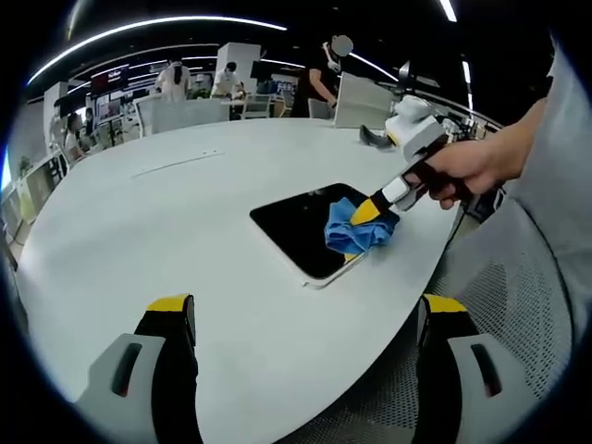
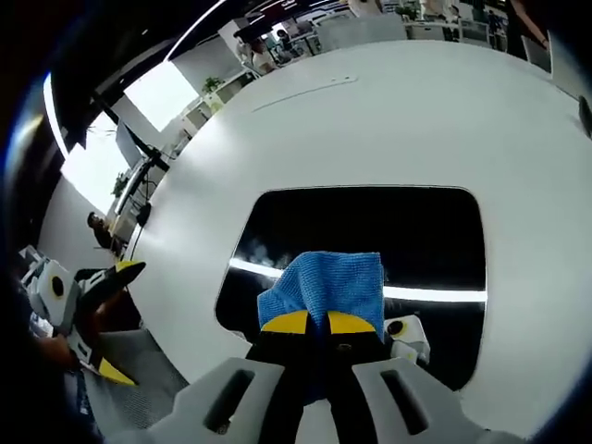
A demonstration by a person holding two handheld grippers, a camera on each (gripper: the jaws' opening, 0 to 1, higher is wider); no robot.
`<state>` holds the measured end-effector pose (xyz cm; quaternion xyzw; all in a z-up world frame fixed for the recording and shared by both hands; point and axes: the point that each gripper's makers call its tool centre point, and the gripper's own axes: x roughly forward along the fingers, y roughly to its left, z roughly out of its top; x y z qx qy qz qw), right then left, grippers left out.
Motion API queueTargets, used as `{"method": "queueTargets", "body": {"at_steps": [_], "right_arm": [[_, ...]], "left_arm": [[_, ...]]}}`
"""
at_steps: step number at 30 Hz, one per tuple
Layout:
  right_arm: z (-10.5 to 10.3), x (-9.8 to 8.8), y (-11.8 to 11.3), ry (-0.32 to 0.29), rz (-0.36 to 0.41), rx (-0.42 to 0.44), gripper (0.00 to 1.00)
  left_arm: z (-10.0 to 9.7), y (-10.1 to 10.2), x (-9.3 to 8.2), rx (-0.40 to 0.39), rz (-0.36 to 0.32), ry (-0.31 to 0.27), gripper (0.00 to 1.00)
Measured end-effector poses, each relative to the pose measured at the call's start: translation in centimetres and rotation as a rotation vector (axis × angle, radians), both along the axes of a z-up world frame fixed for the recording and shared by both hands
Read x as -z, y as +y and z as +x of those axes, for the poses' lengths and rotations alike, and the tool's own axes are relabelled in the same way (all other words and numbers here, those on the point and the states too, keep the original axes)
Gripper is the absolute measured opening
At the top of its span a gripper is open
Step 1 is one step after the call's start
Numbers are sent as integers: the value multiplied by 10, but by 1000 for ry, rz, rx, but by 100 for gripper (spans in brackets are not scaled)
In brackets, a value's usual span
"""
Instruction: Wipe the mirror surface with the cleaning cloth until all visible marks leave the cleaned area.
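Note:
A dark rectangular mirror (image 1: 296, 227) (image 2: 370, 227) lies flat on the white table (image 1: 166, 213). My right gripper (image 2: 320, 323) (image 1: 368, 211) is shut on a blue cleaning cloth (image 2: 328, 287) (image 1: 353, 231), which rests on the mirror's near part. A hand (image 1: 467, 171) holds that gripper in the left gripper view. My left gripper (image 1: 305, 319) stands open above the table's edge, well short of the mirror, with nothing between its jaws. In the right gripper view the left gripper (image 2: 92, 305) hangs at the far left, beyond the table edge.
The white table (image 2: 444, 111) is wide and round-edged. A mesh chair seat (image 1: 499, 296) sits below the table edge by the person. Chairs, desks and several people (image 1: 222, 83) are in the far background.

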<state>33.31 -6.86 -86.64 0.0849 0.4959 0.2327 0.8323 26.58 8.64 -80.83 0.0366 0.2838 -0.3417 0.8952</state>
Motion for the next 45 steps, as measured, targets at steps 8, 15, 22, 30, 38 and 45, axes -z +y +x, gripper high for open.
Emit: {"method": "queueTargets", "body": {"at_steps": [8, 15, 22, 30, 38, 45], "right_arm": [[2, 0, 6, -2, -4, -5, 0], [3, 0, 19, -16, -5, -20, 0], [5, -1, 33, -8, 6, -29, 0], [7, -1, 44, -2, 26, -41, 0], [8, -1, 58, -6, 33, -71, 0], [8, -1, 61, -3, 11, -74, 1]], "left_arm": [[1, 1, 0, -4, 0, 0, 99], [1, 2, 1, -6, 2, 3, 99], [0, 2, 2, -4, 4, 8, 99], [0, 2, 3, -4, 7, 13, 99], [-1, 2, 4, -4, 10, 19, 99], [-1, 2, 5, -3, 13, 26, 99]]}}
